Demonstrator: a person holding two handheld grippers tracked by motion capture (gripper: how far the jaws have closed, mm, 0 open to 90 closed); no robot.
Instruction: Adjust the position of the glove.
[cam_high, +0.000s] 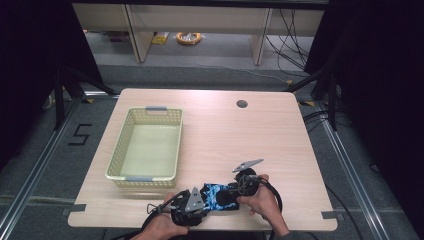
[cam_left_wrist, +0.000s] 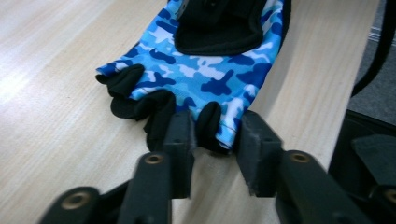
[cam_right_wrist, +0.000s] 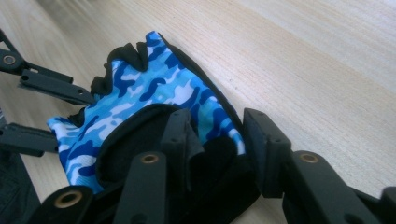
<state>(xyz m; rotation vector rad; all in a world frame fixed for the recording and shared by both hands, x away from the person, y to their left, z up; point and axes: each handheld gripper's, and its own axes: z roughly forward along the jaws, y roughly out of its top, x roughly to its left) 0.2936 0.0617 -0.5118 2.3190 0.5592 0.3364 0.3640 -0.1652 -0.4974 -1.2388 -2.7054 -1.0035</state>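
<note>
A fingerless glove (cam_high: 218, 195) in blue camouflage with black trim lies flat on the near edge of a table (cam_high: 260, 135), between the person's two hands. Its short black finger stubs point toward the left gripper (cam_left_wrist: 215, 140), and its black cuff end lies under the right gripper (cam_right_wrist: 215, 140).

In the left gripper view the two black jaws stand on either side of one finger stub at the glove's corner; the stub and a strip of blue cloth sit between the pads, with the left pad against the stub and the right pad at the cloth's edge, so the grip reads as a pinch on that corner. In the right gripper view one jaw sits on the black inner part of the cuff and the other stands on the outer side, beside the glove's rim, with a fold of black cloth between them; whether the pads truly press it I cannot tell.

The table is pale wood grain with rounded corners and a small dark round hole (cam_high: 242, 104) near its far edge. A pale yellow-green plastic basket (cam_high: 125, 148) with perforated walls and grey handles stands on the left part of the top, well apart from the glove. Around the table lies grey floor with metal rails, black curtains at both sides, cables at the right, and light wooden furniture legs beyond.
</note>
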